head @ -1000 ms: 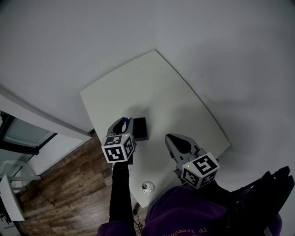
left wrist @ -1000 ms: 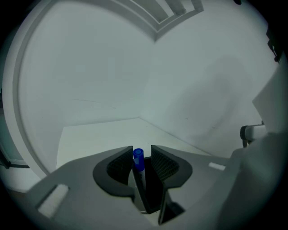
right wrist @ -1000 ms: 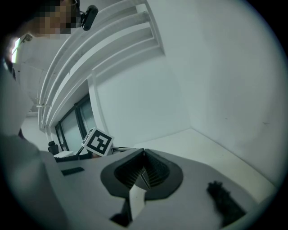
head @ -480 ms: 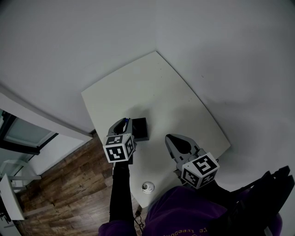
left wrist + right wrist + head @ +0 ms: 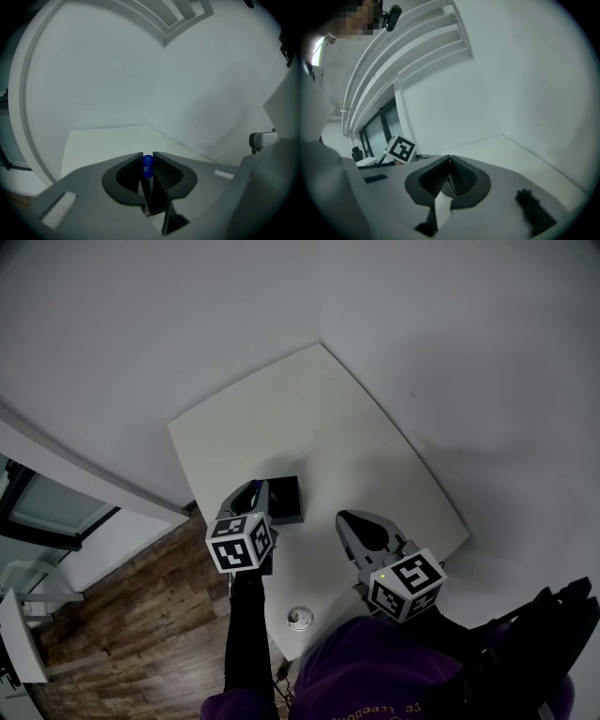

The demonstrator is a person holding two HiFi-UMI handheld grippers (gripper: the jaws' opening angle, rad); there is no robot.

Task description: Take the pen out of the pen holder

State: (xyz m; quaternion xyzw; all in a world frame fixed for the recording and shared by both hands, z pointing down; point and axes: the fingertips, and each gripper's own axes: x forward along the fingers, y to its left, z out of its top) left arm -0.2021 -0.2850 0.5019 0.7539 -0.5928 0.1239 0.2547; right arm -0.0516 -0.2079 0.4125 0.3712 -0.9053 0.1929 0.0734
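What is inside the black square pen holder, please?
A blue-capped pen sticks out, clamped by the left gripper, whose jaws have just been closing; the holder's interior is hidden.

The black square pen holder [image 5: 285, 501] stands on the white table [image 5: 319, 427], near its left edge. The blue-capped pen [image 5: 147, 165] stands upright in it. A small round object [image 5: 300, 618] lies nearer, by the table's front edge.
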